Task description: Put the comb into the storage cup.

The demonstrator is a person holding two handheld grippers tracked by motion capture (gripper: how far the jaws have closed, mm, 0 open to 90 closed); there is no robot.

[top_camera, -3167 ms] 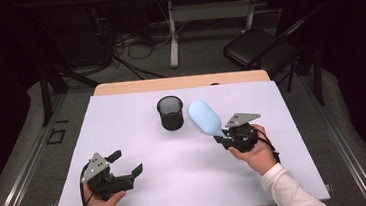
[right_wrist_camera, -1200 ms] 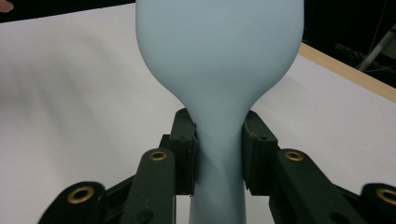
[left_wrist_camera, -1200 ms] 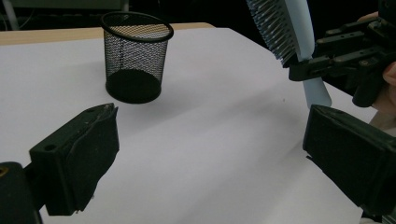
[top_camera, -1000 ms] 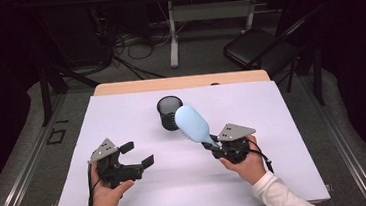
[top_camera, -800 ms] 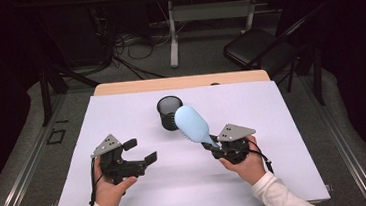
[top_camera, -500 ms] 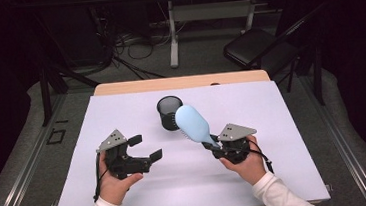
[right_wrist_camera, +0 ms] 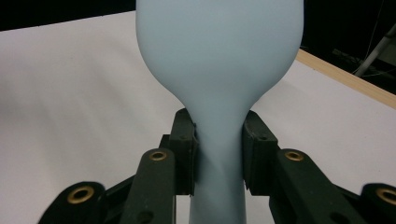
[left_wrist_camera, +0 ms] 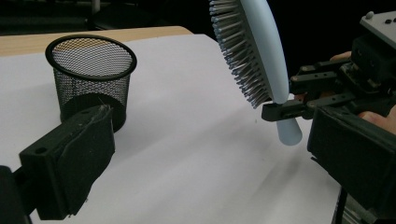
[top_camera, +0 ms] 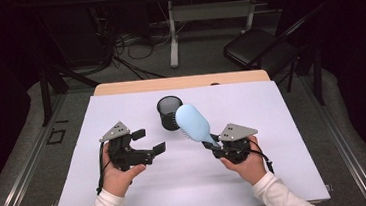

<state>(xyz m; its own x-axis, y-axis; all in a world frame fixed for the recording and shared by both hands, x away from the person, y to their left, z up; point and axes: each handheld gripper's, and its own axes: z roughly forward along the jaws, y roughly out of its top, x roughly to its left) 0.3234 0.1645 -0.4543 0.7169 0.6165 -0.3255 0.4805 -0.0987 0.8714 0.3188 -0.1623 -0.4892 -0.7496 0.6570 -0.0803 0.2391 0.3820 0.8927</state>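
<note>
A light blue hairbrush (top_camera: 192, 122) is held off the table by its handle, head tilted up and to the left, bristles (left_wrist_camera: 238, 56) facing the left side. My right gripper (top_camera: 213, 145) is shut on the handle (right_wrist_camera: 218, 158), a jaw on each side. Just behind the brush head stands an upright, empty black mesh cup (top_camera: 169, 111) (left_wrist_camera: 91, 74). My left gripper (top_camera: 149, 141) hovers open to the left of the brush, jaws wide apart with nothing between them (left_wrist_camera: 210, 163). In the left gripper view the brush (left_wrist_camera: 261, 51) hangs ahead at right.
The table is covered by a white sheet (top_camera: 287, 169), with a wooden edge (top_camera: 179, 82) at the back. A black folding chair (top_camera: 261, 48) and cables lie on the floor beyond the table.
My left gripper has moved forward and to the right, toward the brush and cup. The right gripper shifted left with the brush earlier and has held nearly still over the last second.
</note>
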